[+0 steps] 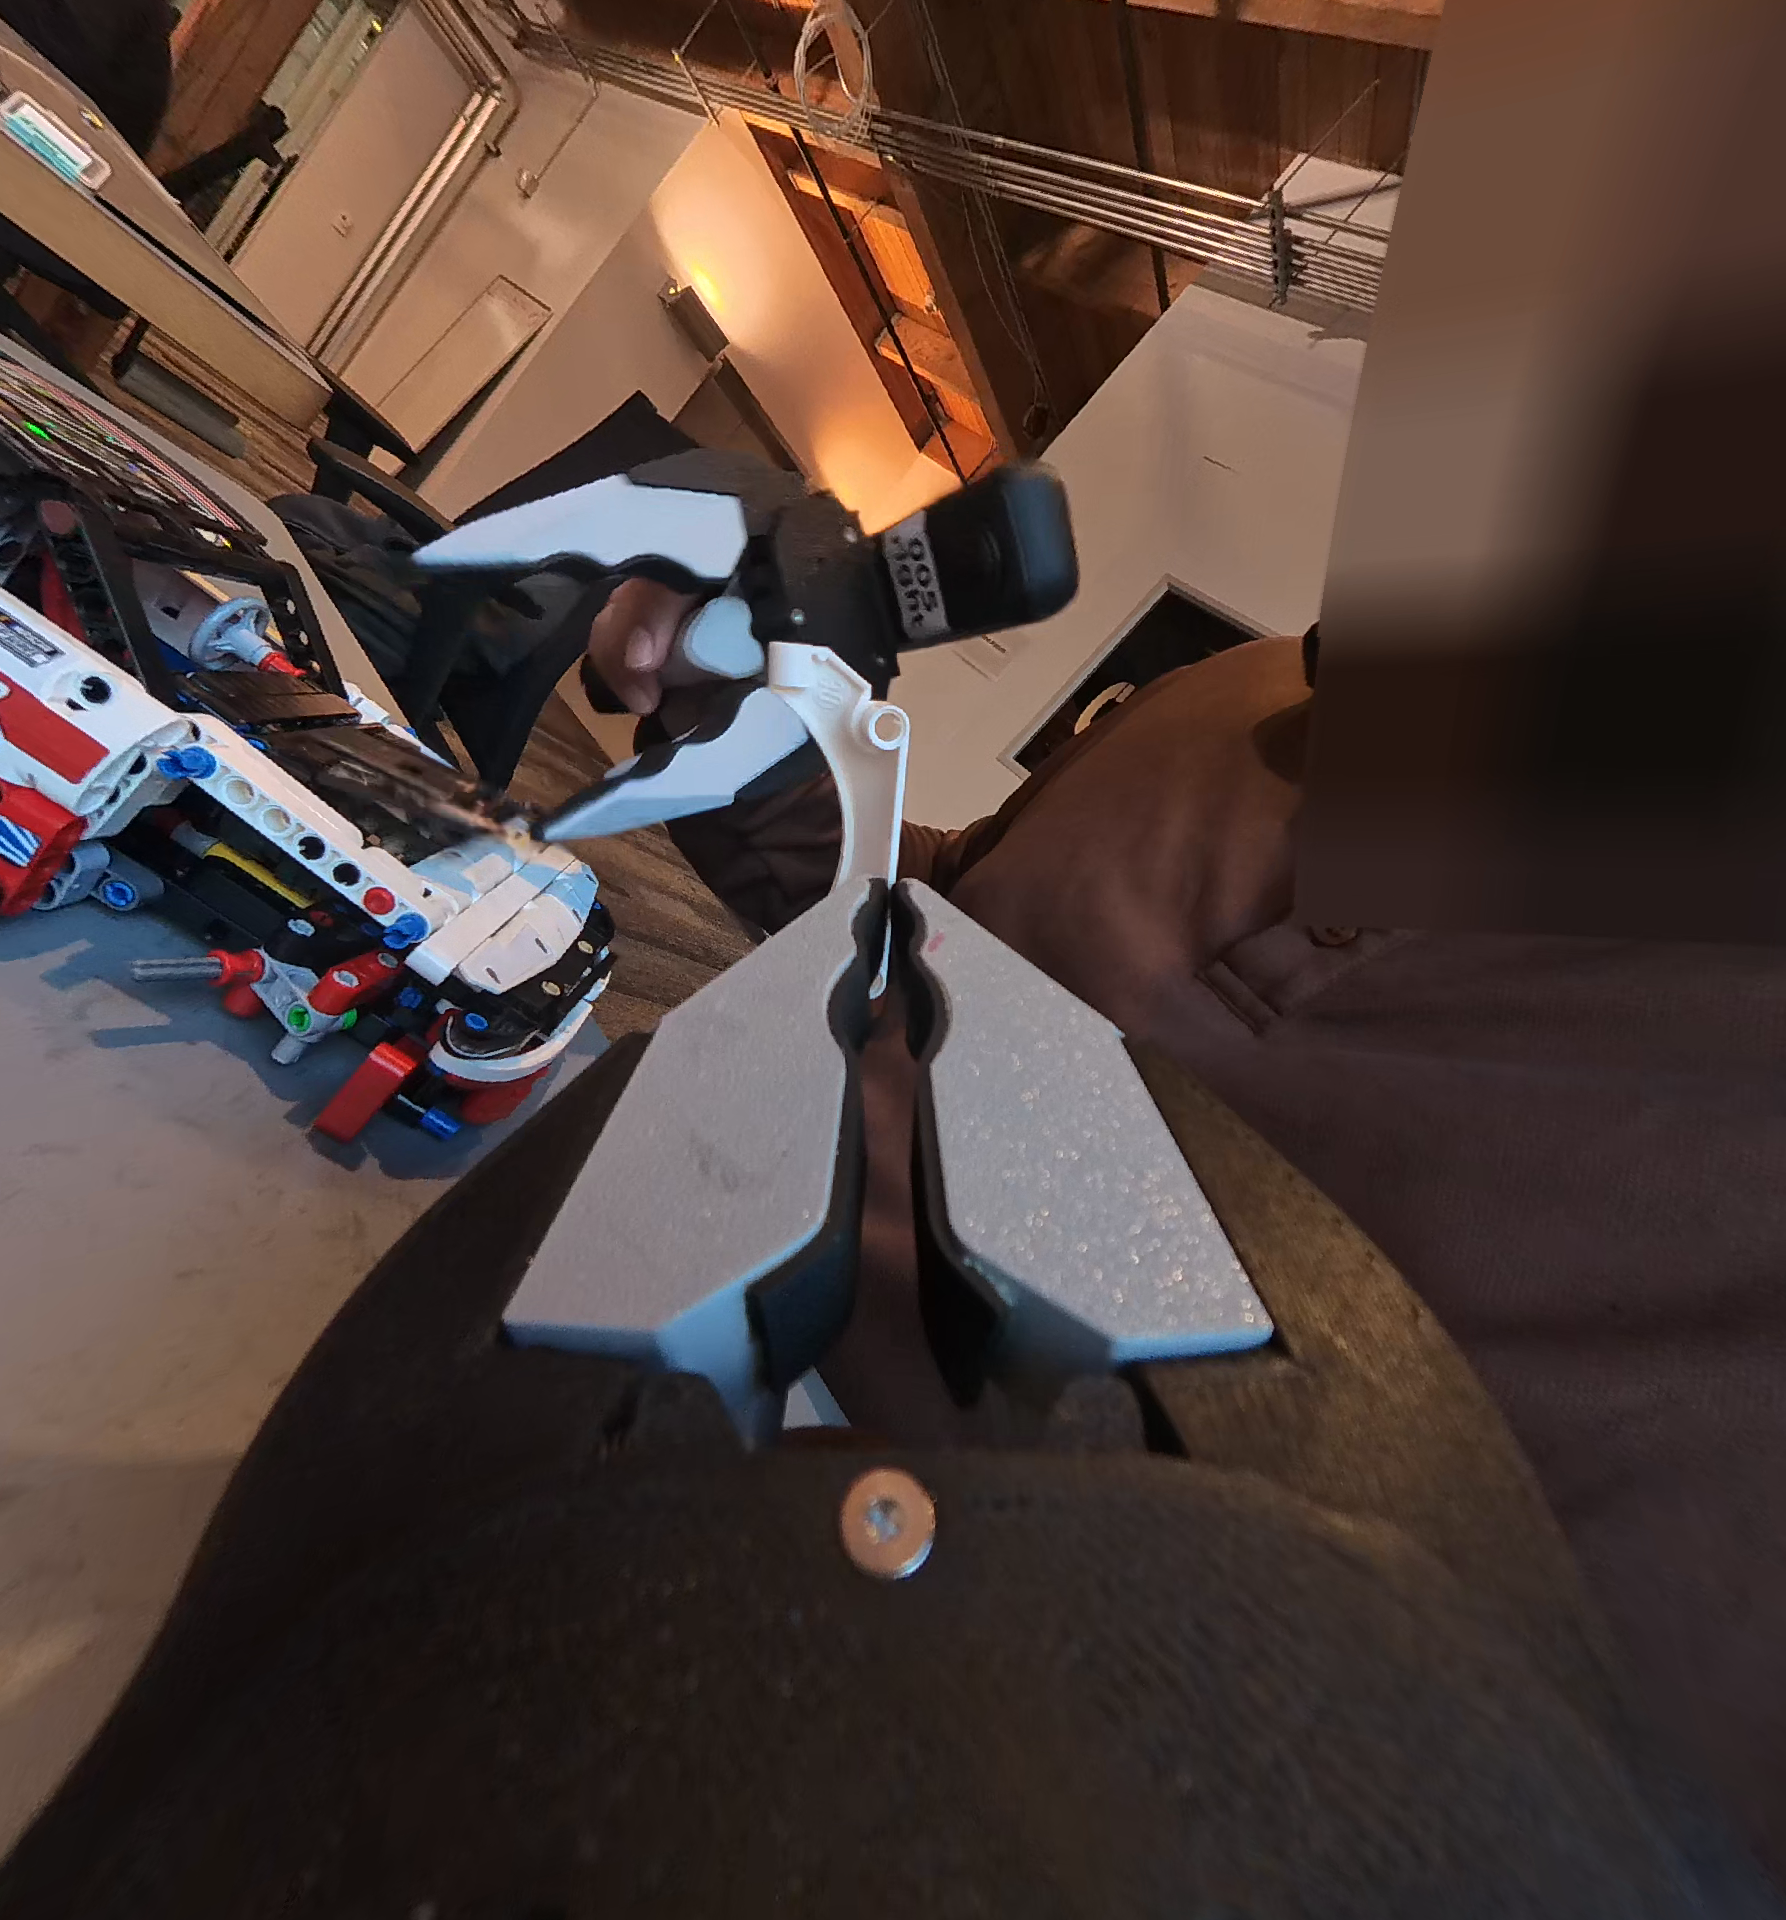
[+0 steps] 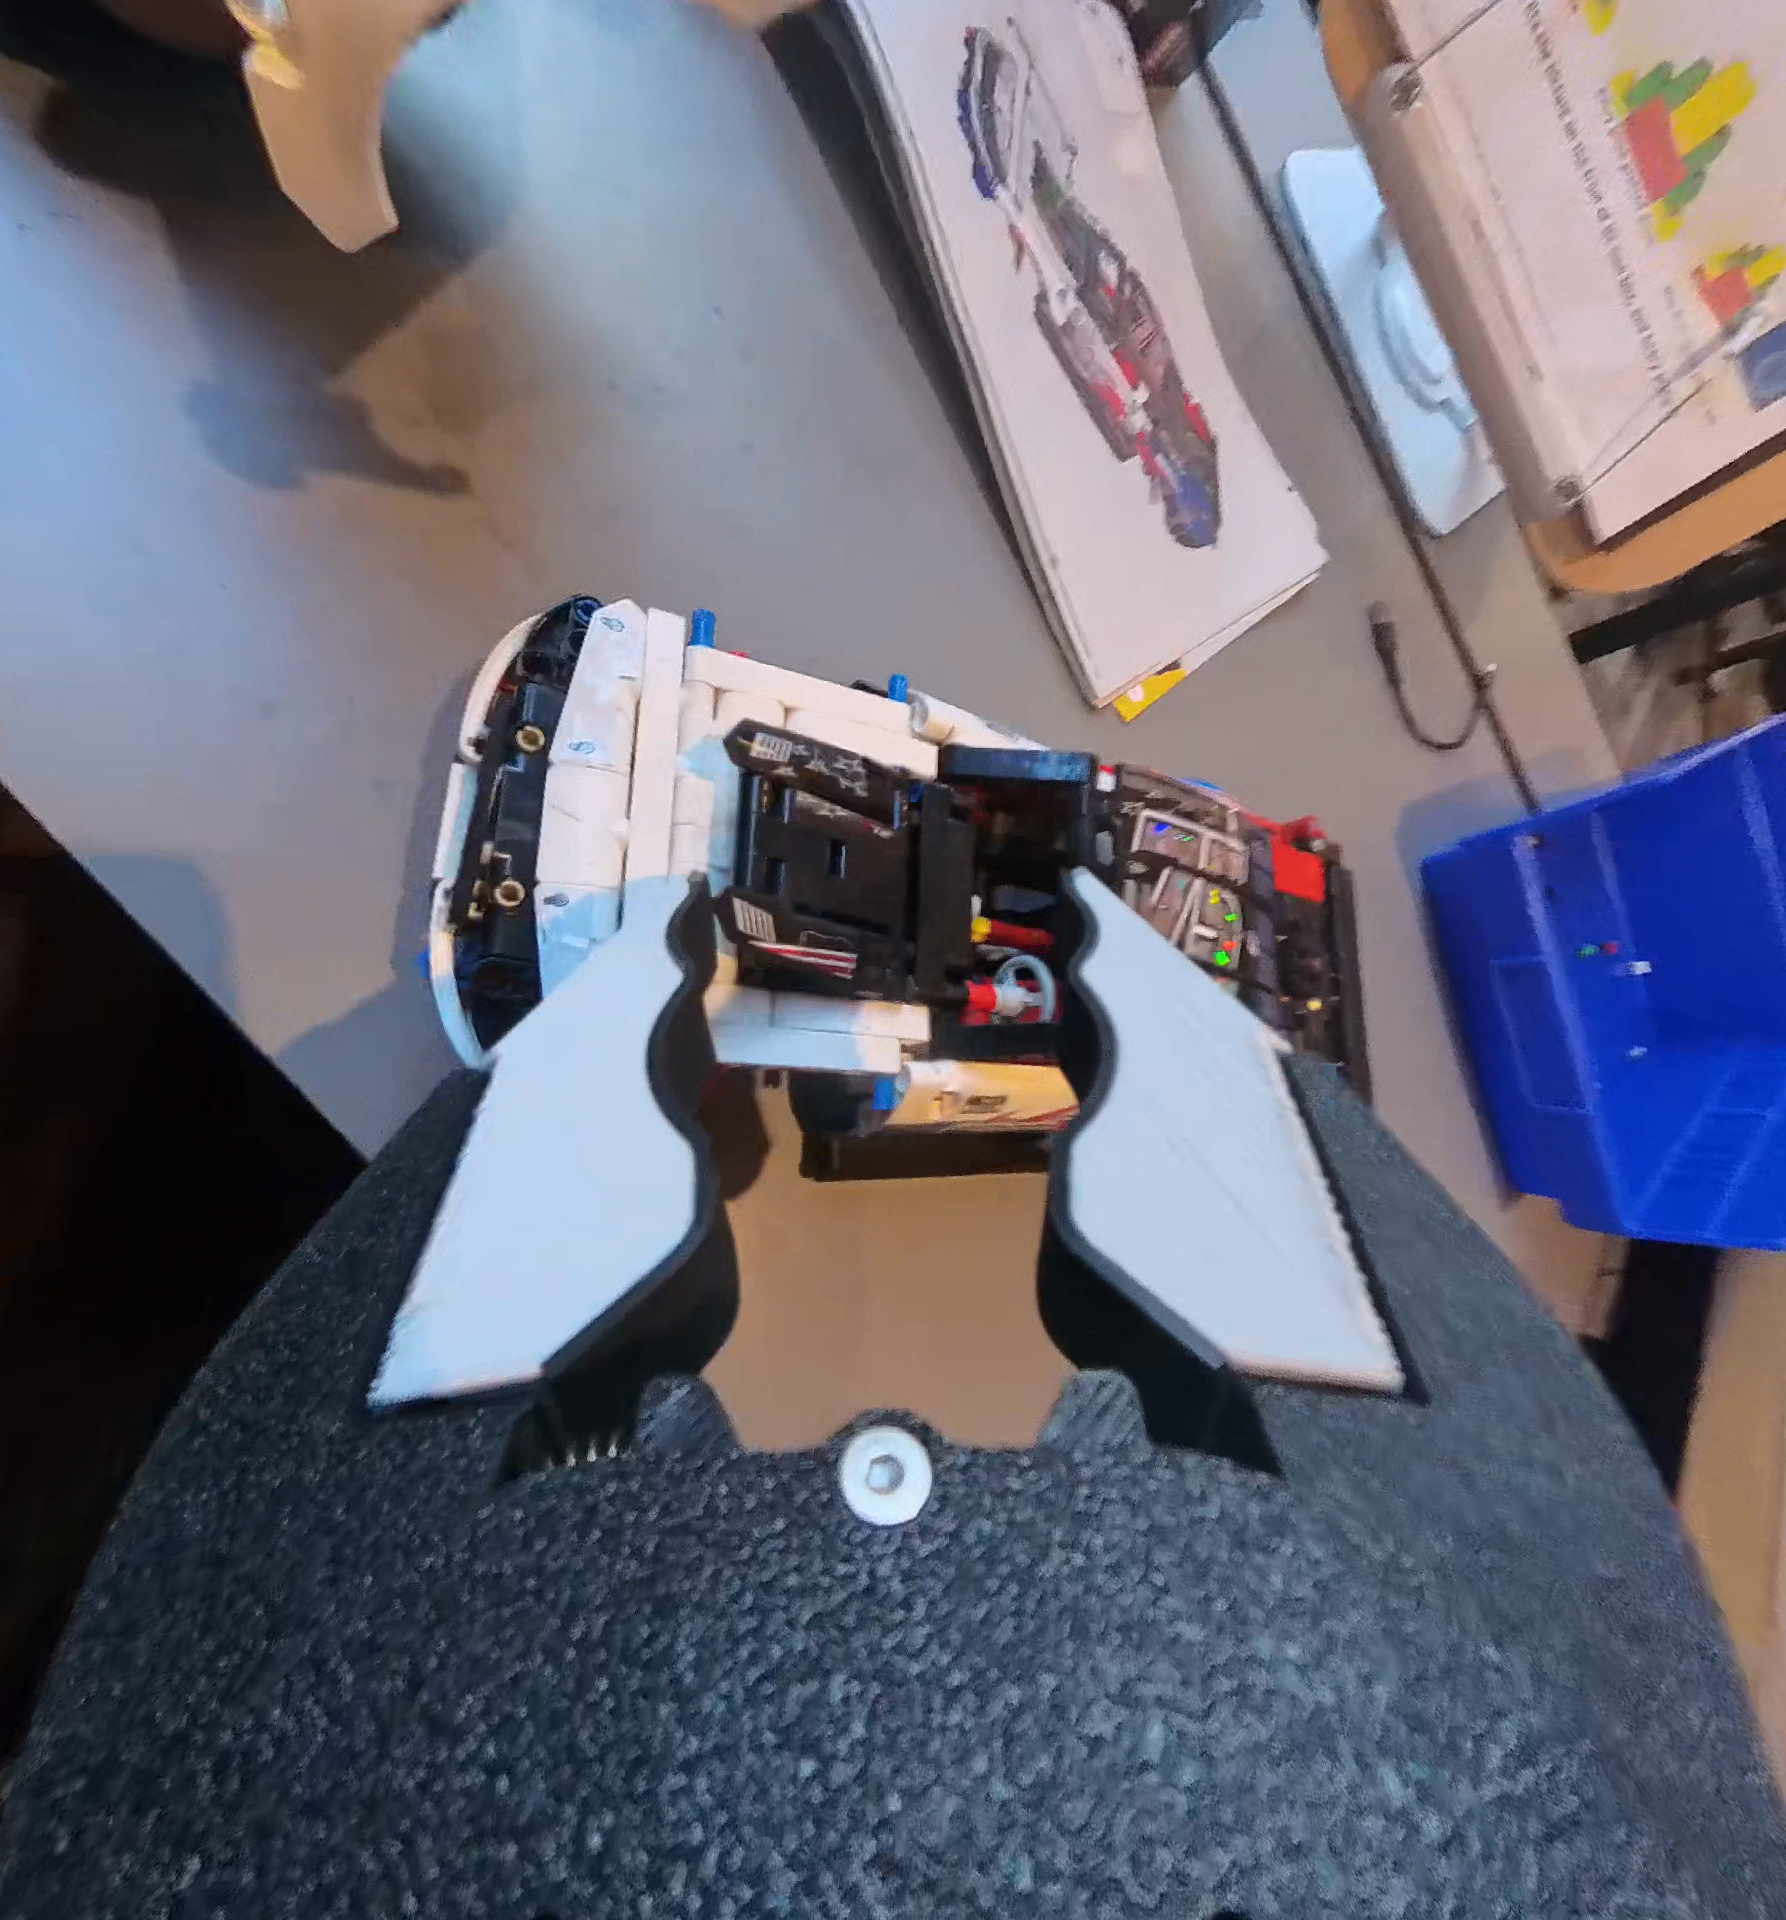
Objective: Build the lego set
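Desk (image 2: 245, 520), grey, is carrying car (image 2: 868, 894), booklet (image 2: 1097, 343) & blue bin (image 2: 1678, 997) w/ booklet beyond car, bin to its right. Right gripper (image 2: 884, 940) is hovering over car's black middle, fingers spread wide, holding nothing. Left gripper (image 1: 884, 914) is pinching white curved panel (image 1: 868, 769), raised near desk edge, apart from car.

Place: an office or studio workspace with a loft look.
Ceiling: exposed wooden beams (image 1: 868, 239) and metal conduit runs (image 1: 1076, 171) are crossing the upper middle.
Walls: white partitions are standing at upper right, a wall lamp (image 1: 697, 296) glowing at upper centre.
Furniture: long wooden desks (image 1: 141, 229) are lining the upper left; a grey table (image 2: 245, 436) is carrying an open instruction booklet (image 2: 1107, 343) and a blue parts bin (image 2: 1678, 997).
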A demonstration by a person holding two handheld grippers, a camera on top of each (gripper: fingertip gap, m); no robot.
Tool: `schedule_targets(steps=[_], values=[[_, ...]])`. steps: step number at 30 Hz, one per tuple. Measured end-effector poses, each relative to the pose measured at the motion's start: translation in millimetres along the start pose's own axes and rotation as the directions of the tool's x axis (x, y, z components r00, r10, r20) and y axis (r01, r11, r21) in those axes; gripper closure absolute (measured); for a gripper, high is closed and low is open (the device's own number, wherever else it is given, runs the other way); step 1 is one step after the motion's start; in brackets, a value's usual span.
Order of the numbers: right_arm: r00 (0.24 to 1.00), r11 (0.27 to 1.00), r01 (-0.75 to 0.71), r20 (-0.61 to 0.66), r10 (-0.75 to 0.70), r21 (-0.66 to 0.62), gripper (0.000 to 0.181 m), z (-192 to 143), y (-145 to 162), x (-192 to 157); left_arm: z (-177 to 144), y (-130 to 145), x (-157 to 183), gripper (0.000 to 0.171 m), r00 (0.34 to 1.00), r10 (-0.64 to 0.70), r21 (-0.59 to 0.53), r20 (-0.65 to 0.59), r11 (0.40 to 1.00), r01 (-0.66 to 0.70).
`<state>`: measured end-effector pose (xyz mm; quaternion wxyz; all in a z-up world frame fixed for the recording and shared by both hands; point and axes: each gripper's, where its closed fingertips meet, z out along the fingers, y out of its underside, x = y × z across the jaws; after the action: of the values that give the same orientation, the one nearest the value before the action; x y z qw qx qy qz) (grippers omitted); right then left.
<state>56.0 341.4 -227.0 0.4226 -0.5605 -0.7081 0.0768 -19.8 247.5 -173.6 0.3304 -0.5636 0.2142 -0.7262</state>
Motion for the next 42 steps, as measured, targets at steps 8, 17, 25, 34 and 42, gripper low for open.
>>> schedule_targets(steps=[8, 17, 25, 34, 42], values=[[0.989, 0.998, -0.028, -0.141, 0.035, 0.051, 0.160, -8, -4, 40, 0, 0, 0, 0.171, 1.000, 0.002, -0.002, 0.000, 1.000, -0.002], [0.962, 0.961, -0.245, -0.089, 0.257, 0.128, 0.142, -2, 2, 65, -3, -2, 2, 0.171, 1.000, -0.001, 0.013, -0.003, 1.000, 0.001], [0.942, 0.910, -0.333, 0.058, 0.329, 0.249, 0.143, -21, -18, 47, -3, -4, 2, 0.171, 1.000, -0.011, 0.028, -0.012, 1.000, 0.011], [0.885, 0.896, -0.401, 0.334, 0.325, 0.190, 0.143, -10, -33, 0, -12, -16, -2, 0.171, 0.999, -0.038, 0.102, -0.014, 0.994, 0.039], [0.877, 0.929, -0.369, 0.322, 0.355, -0.021, 0.138, 29, -16, -31, -11, -14, -3, 0.171, 0.999, -0.033, 0.092, 0.002, 0.995, 0.033]])
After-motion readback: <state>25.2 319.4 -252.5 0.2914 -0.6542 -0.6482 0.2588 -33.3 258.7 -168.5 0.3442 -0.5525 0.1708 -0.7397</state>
